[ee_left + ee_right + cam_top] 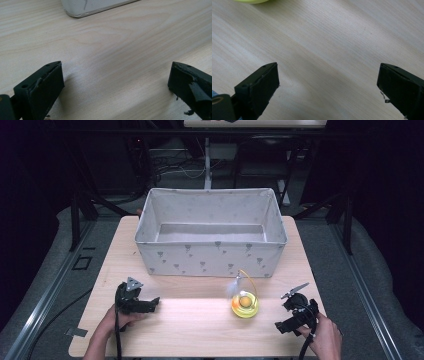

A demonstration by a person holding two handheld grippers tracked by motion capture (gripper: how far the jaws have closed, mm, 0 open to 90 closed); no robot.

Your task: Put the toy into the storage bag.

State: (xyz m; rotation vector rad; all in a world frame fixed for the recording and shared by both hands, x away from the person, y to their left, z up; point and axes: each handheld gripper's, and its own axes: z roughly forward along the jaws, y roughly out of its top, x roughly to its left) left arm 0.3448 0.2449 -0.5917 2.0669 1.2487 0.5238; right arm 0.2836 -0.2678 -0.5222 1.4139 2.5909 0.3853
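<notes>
Where frame cuts it, yellow toy (252, 1) barely shows; right gripper (328, 82) agape.

Bare table (190, 320) lies open between the grippers; the fabric bin (210, 257) blocks beyond the yellow toy (245, 304).

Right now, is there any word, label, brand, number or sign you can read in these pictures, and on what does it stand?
No readable text.
Fabric storage box: small grey printed motifs, no letters.
White board at the top edge: dark and reddish marks, too small and cut off to read.
Yellow toy: no lettering visible.
</notes>
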